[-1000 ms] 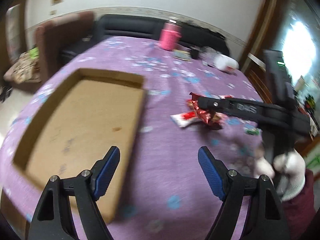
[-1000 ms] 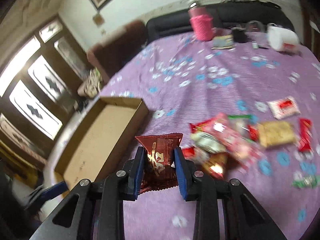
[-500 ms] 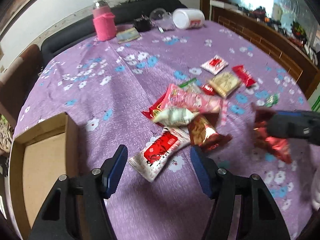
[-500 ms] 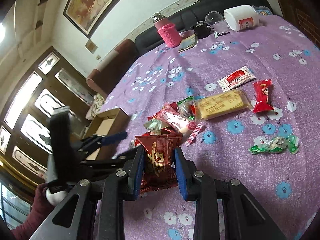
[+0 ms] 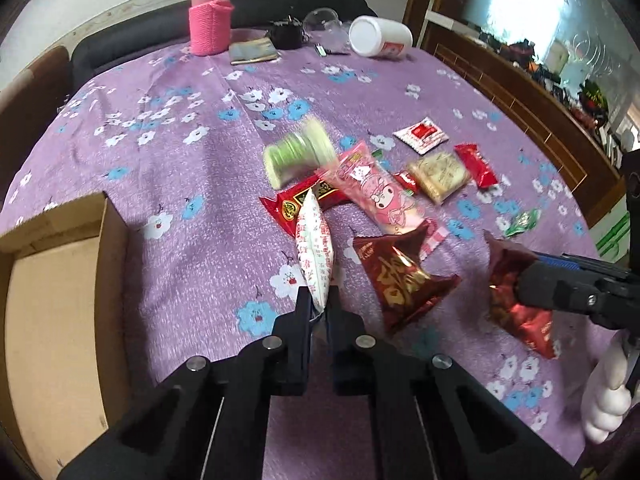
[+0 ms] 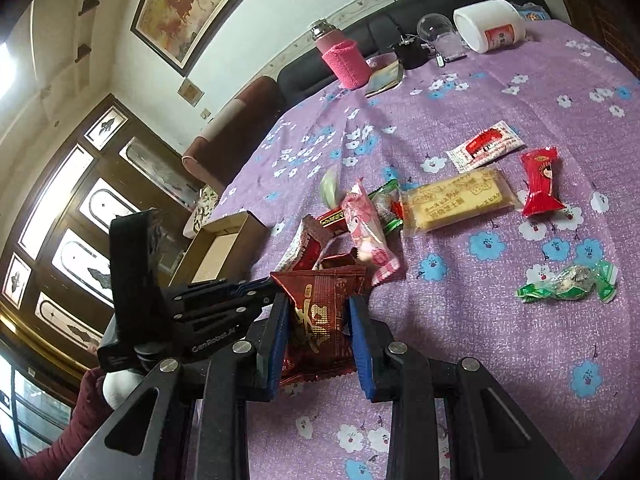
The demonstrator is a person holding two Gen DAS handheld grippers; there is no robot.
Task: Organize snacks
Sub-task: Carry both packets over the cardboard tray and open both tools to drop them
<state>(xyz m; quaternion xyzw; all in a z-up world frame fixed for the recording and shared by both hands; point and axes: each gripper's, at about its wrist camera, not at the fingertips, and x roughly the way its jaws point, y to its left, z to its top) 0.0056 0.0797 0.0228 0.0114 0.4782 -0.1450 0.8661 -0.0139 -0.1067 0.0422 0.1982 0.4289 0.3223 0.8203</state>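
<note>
Two handheld black grippers work over a purple flowered tablecloth (image 5: 192, 168). The left gripper (image 5: 319, 304) has just snapped closed, its jaws pressed almost together on the near end of a white, red-printed snack packet (image 5: 314, 246), which stands up from the cloth. The right gripper (image 6: 320, 340) stands partly spread, its blue pads pinching a dark red foil packet (image 6: 320, 312). More snacks (image 6: 456, 200) lie scattered beyond. An open cardboard box (image 5: 52, 320) sits at the left.
</note>
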